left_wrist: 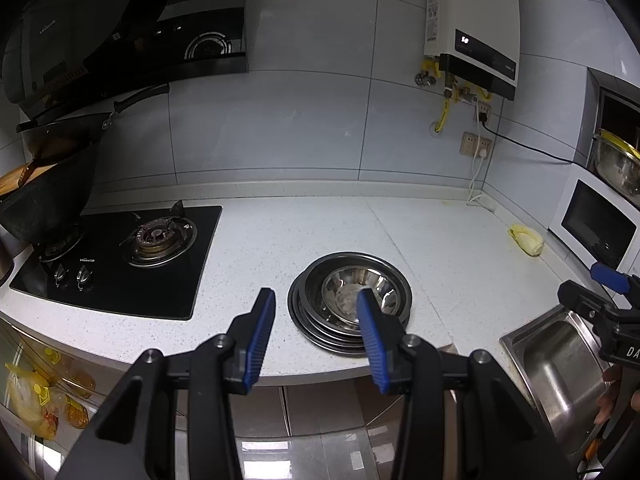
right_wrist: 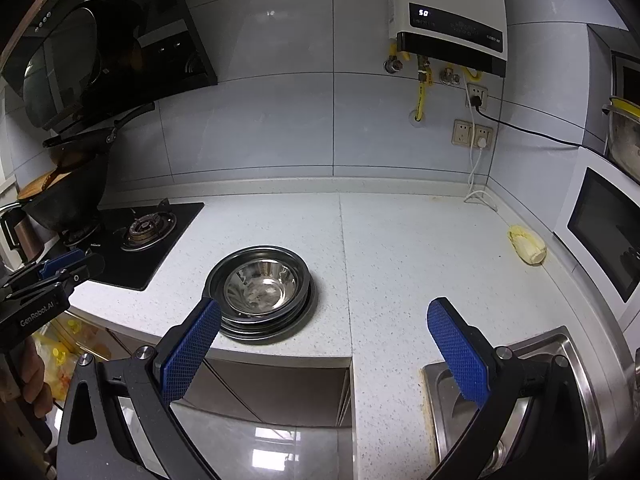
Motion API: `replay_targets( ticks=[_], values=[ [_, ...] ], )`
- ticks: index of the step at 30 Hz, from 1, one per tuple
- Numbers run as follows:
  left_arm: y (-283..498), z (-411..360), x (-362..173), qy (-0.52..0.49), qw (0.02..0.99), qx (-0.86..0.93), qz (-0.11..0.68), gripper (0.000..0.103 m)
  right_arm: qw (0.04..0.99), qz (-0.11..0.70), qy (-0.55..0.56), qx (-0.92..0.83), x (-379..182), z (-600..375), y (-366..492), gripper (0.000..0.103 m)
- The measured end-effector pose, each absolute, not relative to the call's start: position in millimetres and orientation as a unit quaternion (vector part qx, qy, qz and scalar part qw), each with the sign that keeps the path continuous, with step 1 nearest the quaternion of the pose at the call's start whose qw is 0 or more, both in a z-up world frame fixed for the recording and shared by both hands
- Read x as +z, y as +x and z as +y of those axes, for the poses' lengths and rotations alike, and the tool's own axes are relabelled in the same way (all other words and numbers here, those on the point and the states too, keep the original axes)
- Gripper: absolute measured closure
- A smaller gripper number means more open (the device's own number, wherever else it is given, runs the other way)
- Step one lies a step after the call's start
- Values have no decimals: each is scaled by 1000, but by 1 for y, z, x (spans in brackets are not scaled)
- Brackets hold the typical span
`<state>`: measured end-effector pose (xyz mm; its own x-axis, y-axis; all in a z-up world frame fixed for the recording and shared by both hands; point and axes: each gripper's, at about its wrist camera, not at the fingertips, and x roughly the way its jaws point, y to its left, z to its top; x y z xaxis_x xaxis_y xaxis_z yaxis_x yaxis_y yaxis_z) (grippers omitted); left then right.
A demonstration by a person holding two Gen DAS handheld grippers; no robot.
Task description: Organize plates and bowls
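Left wrist view: the left gripper (left_wrist: pixel 316 304), ribbed blue pads apart and empty, hovers before a shiny round steel bowl (left_wrist: pixel 357 294) nested on stacked dark metal plates (left_wrist: pixel 320 334) atop the speckled white countertop (left_wrist: pixel 420 232). The right gripper (right_wrist: pixel 324 316), its dimpled blue pads wide apart, holds nothing.

Shiny steel bowl (right_wrist: pixel 260 286) upright atop stack of dark-rimmed metal plates (right_wrist: pixel 264 330), near counter's front edge
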<state>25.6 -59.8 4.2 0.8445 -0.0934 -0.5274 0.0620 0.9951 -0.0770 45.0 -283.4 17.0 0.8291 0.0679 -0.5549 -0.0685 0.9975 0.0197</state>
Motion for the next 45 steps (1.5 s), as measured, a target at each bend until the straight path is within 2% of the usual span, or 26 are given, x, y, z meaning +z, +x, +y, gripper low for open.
replay_targets(
  ticks=[45],
  values=[
    [38, -60, -12, -36, 951, -37, 303, 62, 948, 315, -14, 36, 1, -277, 59, 2]
  ],
)
